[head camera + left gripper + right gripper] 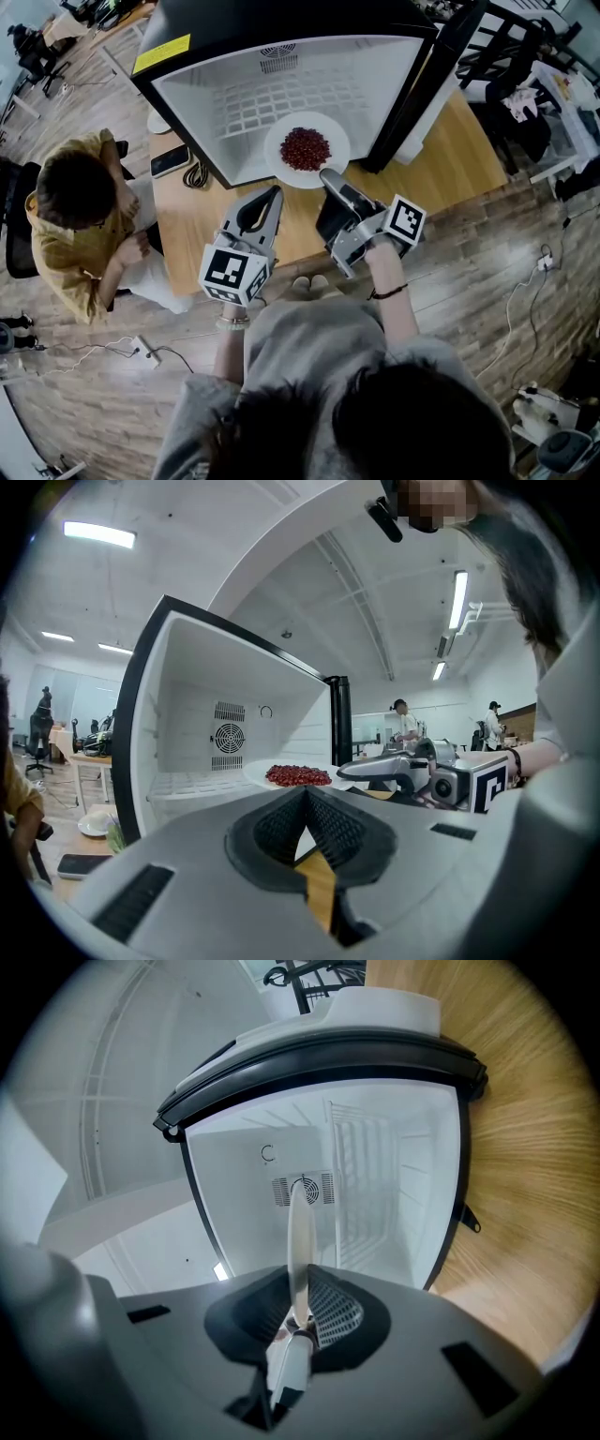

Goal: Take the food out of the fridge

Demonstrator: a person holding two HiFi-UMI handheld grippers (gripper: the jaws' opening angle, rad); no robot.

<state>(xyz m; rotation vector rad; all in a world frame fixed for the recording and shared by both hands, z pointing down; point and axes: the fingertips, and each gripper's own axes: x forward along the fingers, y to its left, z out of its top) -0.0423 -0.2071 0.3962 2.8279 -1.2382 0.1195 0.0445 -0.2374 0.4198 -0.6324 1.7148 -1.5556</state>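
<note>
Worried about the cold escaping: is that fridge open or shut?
Open. The fridge shows its white interior and rear fan, its door swung aside, and the right tongs grip a plate of red food at its mouth.

Light wooden table (450,159) standing on grey-brown plank floor (469,281). Person in yellow top (75,225) sitting at table's left side. Cables (542,265) trailing across floor at right. Black office chair (39,733) standing far left. Strip lights (98,534) glowing on white ceiling (309,602). Two people (405,722) standing in distance.
</note>
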